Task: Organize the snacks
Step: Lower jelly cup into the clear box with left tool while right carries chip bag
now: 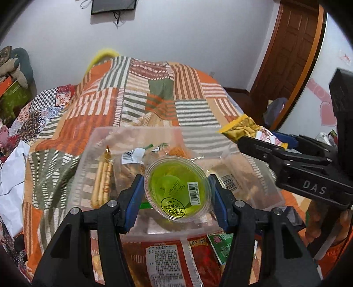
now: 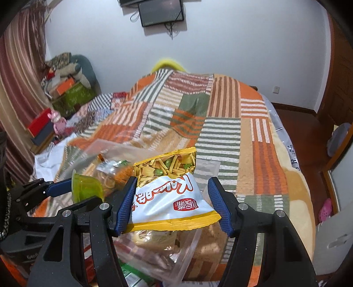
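Evidently both hands are bringing snacks to the clear plastic bin (image 1: pixel 92 154) on the bed: the left tool (image 1: pixel 177 194) is clamped on a green jelly cup (image 1: pixel 176 192), its labelled base facing the camera, held above the bin that already has biscuit sticks (image 1: pixel 102 183) inside. The right tool (image 2: pixel 171 198) pinches a yellow-and-white snack bag (image 2: pixel 169 194) by its sides, just beside the cup, likely headed for the same bin. More packets (image 1: pixel 167 262) lie nearer the camera on the striped patchwork blanket (image 1: pixel 141 92), in a bedroom with a white wall, a wall-mounted screen (image 2: pixel 162 12) and a wooden door (image 1: pixel 293 48).
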